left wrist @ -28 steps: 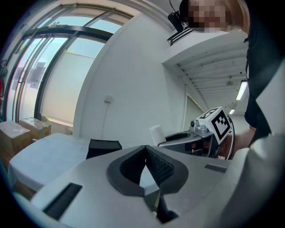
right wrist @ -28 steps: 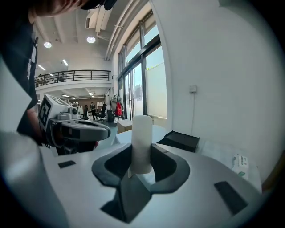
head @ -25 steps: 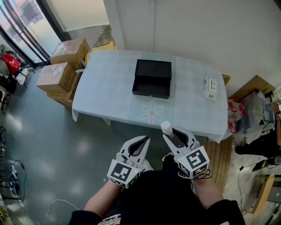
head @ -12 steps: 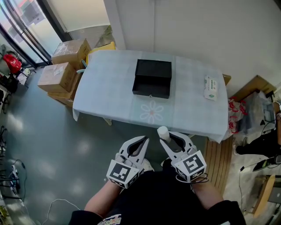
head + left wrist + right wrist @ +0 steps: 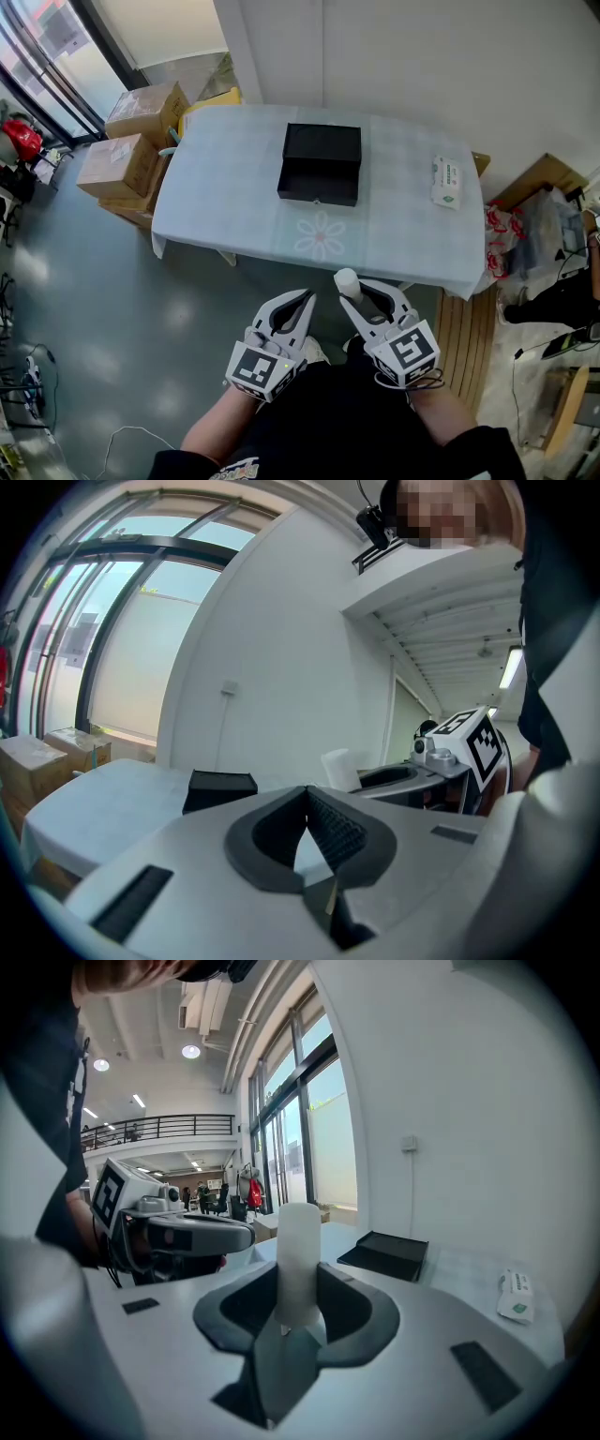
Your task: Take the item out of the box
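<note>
We pinch one smooth white cylinder (image 5: 300,1232) between the pads of our right gripper (image 5: 298,1283). It stands upright, and its flat-topped end rises above the jaws. Our left gripper (image 5: 307,799), just beside it, has its ribbed dark pads pressed together at the tips with nothing between them. Well ahead of both pairs of jaws, one matte black box (image 5: 321,164), rectangular and open, lies on the pale cloth-covered table (image 5: 225,197). One white-and-green packet (image 5: 447,183) lies ahead and off to the right.
</note>
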A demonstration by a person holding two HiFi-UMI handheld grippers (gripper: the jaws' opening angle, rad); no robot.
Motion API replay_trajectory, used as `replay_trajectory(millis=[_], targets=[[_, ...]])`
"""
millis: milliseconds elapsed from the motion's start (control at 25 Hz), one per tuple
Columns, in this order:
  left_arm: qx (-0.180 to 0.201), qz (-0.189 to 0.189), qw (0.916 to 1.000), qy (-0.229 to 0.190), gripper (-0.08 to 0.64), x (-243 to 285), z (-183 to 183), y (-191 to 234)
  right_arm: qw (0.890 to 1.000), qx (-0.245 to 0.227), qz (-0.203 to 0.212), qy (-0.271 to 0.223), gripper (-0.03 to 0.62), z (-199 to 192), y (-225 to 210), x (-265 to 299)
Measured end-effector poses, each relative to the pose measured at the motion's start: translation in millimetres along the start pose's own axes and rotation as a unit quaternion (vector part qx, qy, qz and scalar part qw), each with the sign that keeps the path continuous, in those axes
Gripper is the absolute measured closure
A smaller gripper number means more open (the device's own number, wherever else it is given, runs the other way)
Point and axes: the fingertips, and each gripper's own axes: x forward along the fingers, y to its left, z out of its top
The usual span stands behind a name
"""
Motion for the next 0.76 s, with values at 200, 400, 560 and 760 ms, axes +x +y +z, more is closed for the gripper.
replay_trajectory(millis=[200, 400, 560, 760], targets=[[-0.004, -0.006, 1.0, -0.001, 0.551, -1.3, 1.8, -3.9, 1.0, 0.002, -0.002, -0.003, 0.459, 1.9, 0.8, -1.7], [0.01, -0.014, 0.9998, -0.006, 0.552, -1.5, -1.2, -3.6, 1.0, 0.002, -0.002, -0.006, 0.459, 2.3, 1.6, 0.8], [0.011, -0.017, 0.9998, -0.009, 0.551, -2.7, -3.2, -2.8, 1.0, 0.001, -0.003, -0.007, 0.459, 3.4, 2.0, 1.8], [0.0, -0.005, 1.0, -0.006, 0.551, -5.8, -3.3, 0.9, 1.0, 0.001, -0.003, -0.008, 0.459, 3.7, 3.6, 3.5]])
